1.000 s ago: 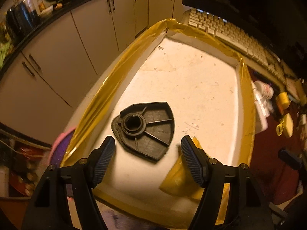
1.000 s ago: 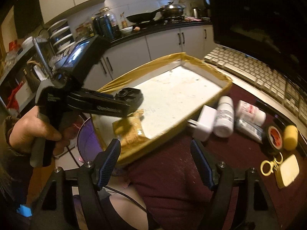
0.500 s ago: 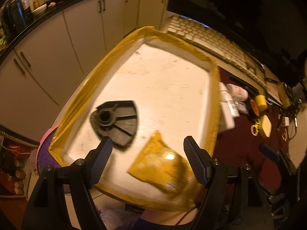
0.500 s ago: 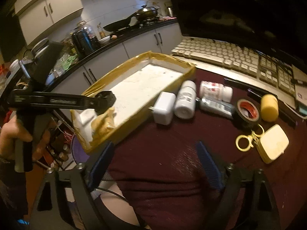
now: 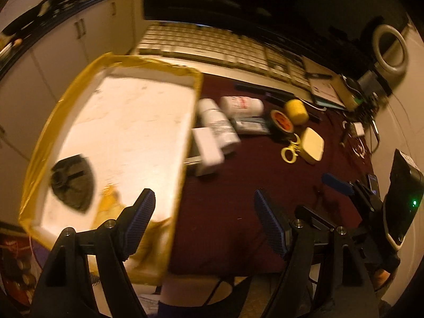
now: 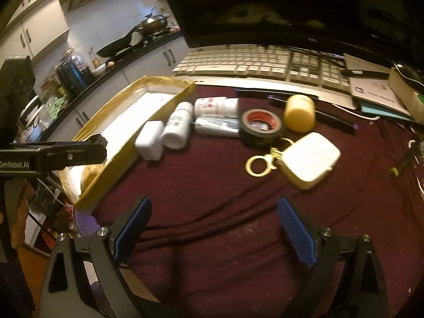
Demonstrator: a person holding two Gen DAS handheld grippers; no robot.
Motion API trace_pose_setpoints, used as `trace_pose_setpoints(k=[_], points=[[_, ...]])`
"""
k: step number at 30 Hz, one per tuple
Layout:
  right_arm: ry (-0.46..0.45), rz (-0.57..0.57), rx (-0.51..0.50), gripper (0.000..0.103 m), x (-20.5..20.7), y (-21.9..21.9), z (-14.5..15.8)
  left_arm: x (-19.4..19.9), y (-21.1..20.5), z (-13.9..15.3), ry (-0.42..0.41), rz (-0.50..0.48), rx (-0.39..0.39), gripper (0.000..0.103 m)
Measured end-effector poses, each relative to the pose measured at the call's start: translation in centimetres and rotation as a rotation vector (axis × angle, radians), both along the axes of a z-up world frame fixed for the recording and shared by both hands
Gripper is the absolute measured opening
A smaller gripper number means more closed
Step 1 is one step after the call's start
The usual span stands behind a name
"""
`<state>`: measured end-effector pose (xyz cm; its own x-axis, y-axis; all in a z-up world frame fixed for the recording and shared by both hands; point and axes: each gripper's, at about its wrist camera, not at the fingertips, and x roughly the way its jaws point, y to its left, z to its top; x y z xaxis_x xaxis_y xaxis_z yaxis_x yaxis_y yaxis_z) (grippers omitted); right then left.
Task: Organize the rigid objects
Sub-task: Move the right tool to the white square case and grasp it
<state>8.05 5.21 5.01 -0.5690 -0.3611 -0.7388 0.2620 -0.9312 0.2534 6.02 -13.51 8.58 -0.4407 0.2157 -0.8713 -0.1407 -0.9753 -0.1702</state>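
While both grippers hang over the dark red cloth (image 6: 212, 238) with fingers spread wide and nothing between them, each view carries details the other lacks. Left gripper (image 5: 204, 222): its left finger overlaps the near edge of the yellow-taped white tray (image 5: 66, 100), and only this view looks down into the tray, where a black fan-shaped plastic part (image 5: 73, 181) lies on the floor ahead-left of the left finger, with a crumpled yellow wrapper (image 5: 108, 201) just beside it, nearer the fingertip. Far right of the right finger, the other tool's body shows with a green light. Right gripper (image 6: 214, 228): from here the tray's floor is mostly hidden by its wall, and the black part cannot be seen. Ahead of the fingers the loose items read sharper: a white adapter block (image 6: 149, 140) touching the tray wall, a white bottle (image 6: 177, 126) lying beside it, a second white bottle with a red label (image 6: 214, 106), a silvery tube (image 6: 217, 127), a black tape roll with a red core (image 6: 261, 127), a yellow cylinder (image 6: 299, 116), yellow-handled scissors (image 6: 261, 164) and a cream square case (image 6: 308, 159). Bottle label text is too blurred to read. Left of the left finger, the left tool's side arm reads "GenRobot.AI" (image 6: 14, 164). A white keyboard (image 6: 251, 63) sits beyond the cloth.
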Motion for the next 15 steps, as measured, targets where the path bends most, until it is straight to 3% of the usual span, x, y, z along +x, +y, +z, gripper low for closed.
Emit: trace_pose_setpoints(k=[5, 10, 15], points=[[-0.018, -0.045, -0.001, 0.094, -0.3, 1.6, -0.2, -1.2, 2.0, -0.8, 0.002, -0.033, 0.003, 0.077], [-0.026, -0.057, -0.007, 0.094, -0.5, 2.1, -0.4, -2.3, 2.9, -0.2, 0.077, -0.041, 0.012, 0.075], [-0.024, -0.056, -0.011, 0.094, -0.6, 2.0, -0.4, -4.0, 4.0, -1.4, 0.053, -0.055, -0.047, 0.054]])
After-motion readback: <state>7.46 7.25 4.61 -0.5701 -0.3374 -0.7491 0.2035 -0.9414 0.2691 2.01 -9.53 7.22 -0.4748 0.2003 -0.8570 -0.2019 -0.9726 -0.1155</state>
